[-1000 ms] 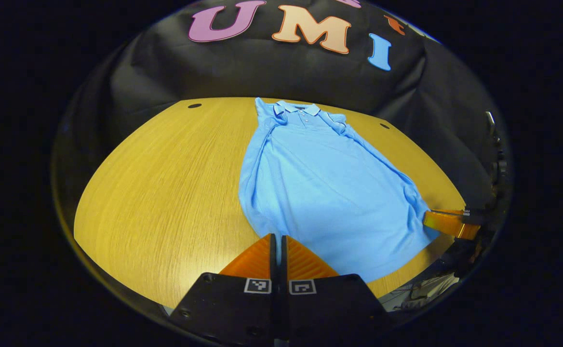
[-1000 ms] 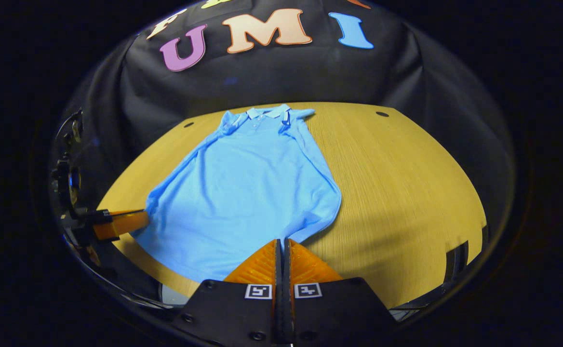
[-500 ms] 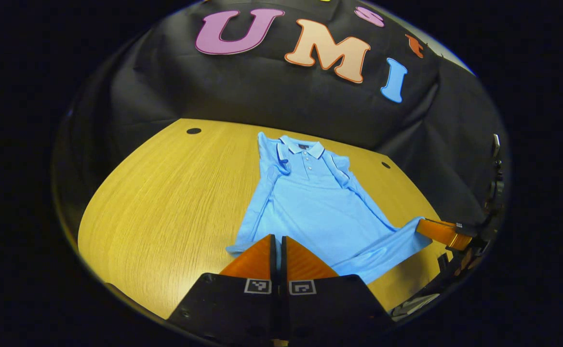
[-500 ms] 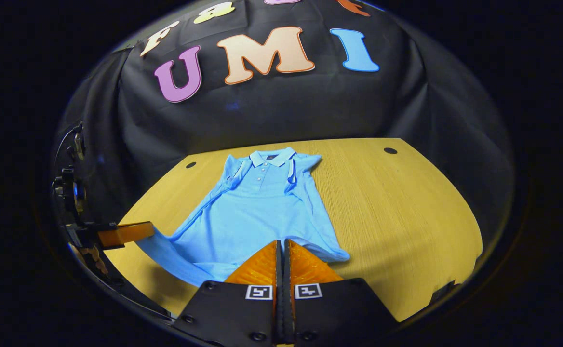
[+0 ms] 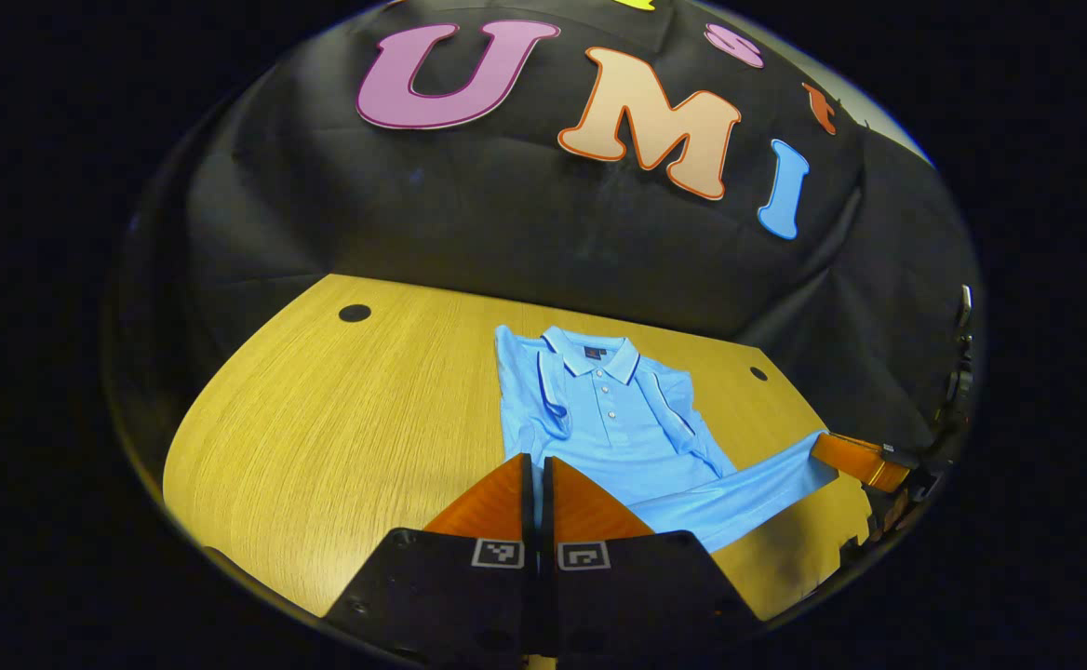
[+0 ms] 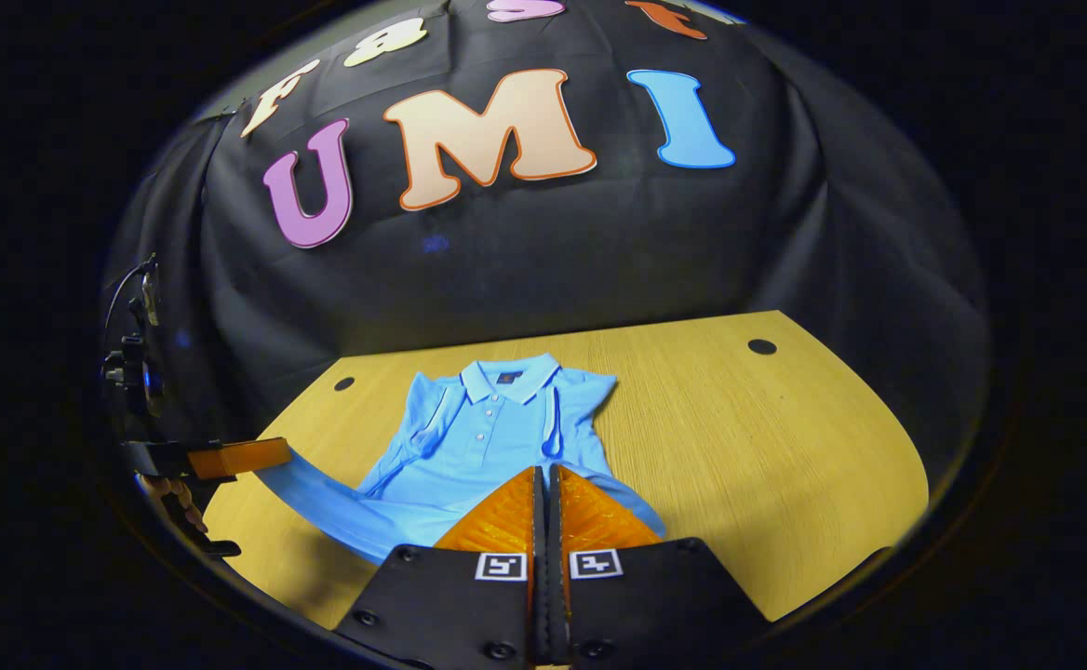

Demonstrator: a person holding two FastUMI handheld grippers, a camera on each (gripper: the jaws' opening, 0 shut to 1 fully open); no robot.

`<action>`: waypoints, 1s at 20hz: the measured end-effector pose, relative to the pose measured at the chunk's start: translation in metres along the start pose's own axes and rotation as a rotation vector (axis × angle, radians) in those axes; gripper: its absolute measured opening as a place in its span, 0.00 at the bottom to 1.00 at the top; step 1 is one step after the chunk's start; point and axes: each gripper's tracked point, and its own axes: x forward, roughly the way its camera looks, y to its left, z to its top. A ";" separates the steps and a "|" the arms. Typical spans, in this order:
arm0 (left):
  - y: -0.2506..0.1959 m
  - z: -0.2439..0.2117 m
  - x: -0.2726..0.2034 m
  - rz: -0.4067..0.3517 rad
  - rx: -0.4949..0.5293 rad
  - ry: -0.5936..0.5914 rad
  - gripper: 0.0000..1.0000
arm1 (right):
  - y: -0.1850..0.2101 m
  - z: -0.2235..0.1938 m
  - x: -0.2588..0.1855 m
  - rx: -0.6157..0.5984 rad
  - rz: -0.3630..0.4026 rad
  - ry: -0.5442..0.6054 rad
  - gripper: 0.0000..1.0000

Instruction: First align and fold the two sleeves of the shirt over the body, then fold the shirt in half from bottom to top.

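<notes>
We are holding the bottom edge of the blue shirt (image 5: 613,423) up off the wooden table (image 5: 339,419), one corner in each gripper. The left gripper (image 5: 534,465) is squeezed shut with the hem pinched between its fingers, and the right gripper (image 6: 543,476) is squeezed shut on the other corner the same way. In the left gripper view we are also seeing the right gripper (image 5: 855,459) far off at the side, with a band of blue cloth stretching to it. The top of the shirt is lying flat on the table, with the collar (image 6: 506,380) by the far edge and both sleeves already lying folded over the body. We think we are doing the last fold, bringing the bottom up to the top. A few things could be going wrong here. If one gripper is going faster than the other, the hem is landing crooked. If we are pulling too hard, the whole shirt is sliding toward the far edge and the sleeves are popping open. If the cloth is slipping out of a pinch, that corner is dropping and the fold is getting bunched up.
</notes>
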 end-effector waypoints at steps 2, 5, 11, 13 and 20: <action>0.002 0.018 0.021 -0.004 0.014 -0.013 0.00 | -0.001 0.016 0.022 -0.002 -0.006 -0.019 0.02; 0.007 0.044 0.051 -0.004 0.024 -0.036 0.00 | 0.000 0.035 0.054 -0.002 -0.013 -0.036 0.02; 0.022 0.084 0.114 -0.005 0.005 -0.057 0.00 | -0.006 0.072 0.122 0.007 -0.047 -0.086 0.02; 0.030 0.095 0.135 -0.001 0.015 -0.066 0.00 | -0.011 0.077 0.149 0.023 -0.066 -0.087 0.02; 0.060 0.082 0.212 0.044 0.062 -0.023 0.00 | -0.032 0.040 0.226 0.021 -0.154 -0.001 0.04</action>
